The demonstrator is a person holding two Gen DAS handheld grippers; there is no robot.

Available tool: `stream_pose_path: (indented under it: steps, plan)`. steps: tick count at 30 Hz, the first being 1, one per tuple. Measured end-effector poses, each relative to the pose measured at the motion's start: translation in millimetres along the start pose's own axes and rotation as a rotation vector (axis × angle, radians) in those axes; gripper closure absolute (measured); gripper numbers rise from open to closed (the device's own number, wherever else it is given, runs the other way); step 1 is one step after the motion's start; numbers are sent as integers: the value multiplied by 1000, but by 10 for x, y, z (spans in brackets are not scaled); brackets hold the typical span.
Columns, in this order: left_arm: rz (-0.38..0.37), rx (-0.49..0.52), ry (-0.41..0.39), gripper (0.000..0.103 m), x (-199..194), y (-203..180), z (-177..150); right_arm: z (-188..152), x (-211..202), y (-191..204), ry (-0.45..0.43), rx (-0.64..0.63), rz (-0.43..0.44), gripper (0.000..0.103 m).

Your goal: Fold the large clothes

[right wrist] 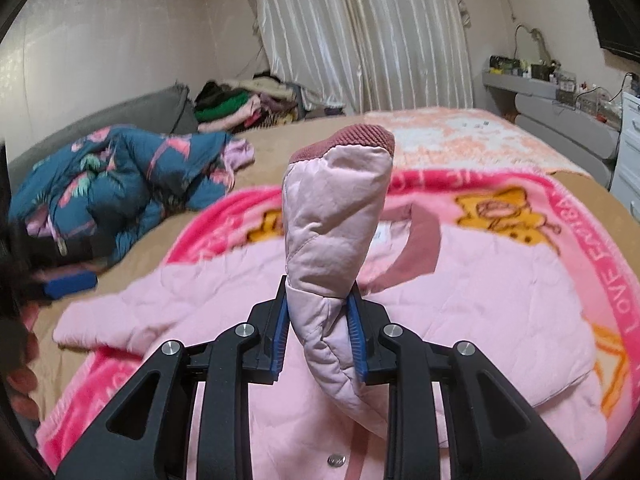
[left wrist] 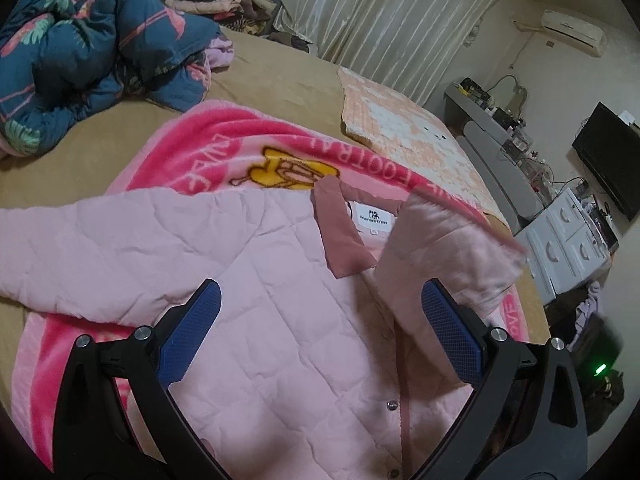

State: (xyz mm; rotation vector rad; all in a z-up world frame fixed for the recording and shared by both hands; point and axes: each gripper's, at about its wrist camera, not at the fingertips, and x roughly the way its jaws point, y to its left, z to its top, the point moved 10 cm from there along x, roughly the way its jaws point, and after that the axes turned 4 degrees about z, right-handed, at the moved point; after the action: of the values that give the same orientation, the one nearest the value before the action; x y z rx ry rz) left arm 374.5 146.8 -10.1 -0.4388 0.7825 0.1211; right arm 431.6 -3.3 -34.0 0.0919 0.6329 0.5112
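A pale pink quilted jacket (left wrist: 280,280) lies front up on a pink blanket, its dusty-rose collar (left wrist: 344,236) and neck label showing. My left gripper (left wrist: 320,320) hovers open over the jacket's chest with nothing between its pads. The jacket's left-hand sleeve (left wrist: 80,248) lies spread out flat. My right gripper (right wrist: 318,320) is shut on the other sleeve (right wrist: 336,220), which stands up between the pads with its ribbed cuff (right wrist: 348,140) on top. In the left wrist view that raised sleeve (left wrist: 448,240) is a blur at the right.
The pink football blanket (left wrist: 240,148) covers a tan bed (left wrist: 280,80). A blue floral duvet (left wrist: 88,52) is bunched at the back left, with stacked clothes (right wrist: 248,108) behind it. A peach checked blanket (left wrist: 408,128) lies further back. White drawers (left wrist: 568,240) stand right of the bed.
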Motion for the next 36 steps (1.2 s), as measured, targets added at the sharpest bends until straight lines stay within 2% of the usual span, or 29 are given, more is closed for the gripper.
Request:
stream_pose_path:
  steps: [6,9,12,14,15,17,18,22,32,36]
  plan:
    - [-22,-40,38,9,77,34,-69,-419,167,245,83,8,59,73]
    - [-52,-68,68,9,111,48,-131,-594,206,425,135,-27,93,65]
    - [-88,-103,97,9,134,85,-189,-774,232,565,203,-33,129,51]
    - [-69,-106,110,9,153,144,-241,-913,215,652,255,-42,142,41]
    - [-66,-109,115,9,161,165,-271,-947,182,675,260,-43,149,38]
    - [-53,-112,129,9,189,204,-342,-976,84,703,261,-36,177,24]
    - [-49,-114,136,9,207,225,-367,-991,8,709,259,-25,190,22]
    - [-39,-137,181,9,312,326,-560,-984,-221,544,240,6,175,19]
    - [-117,-254,332,9,707,294,-1110,-976,-688,-317,186,140,33,19]
    - [-111,-242,342,9,775,208,-1230,-971,-806,-631,159,189,-12,19]
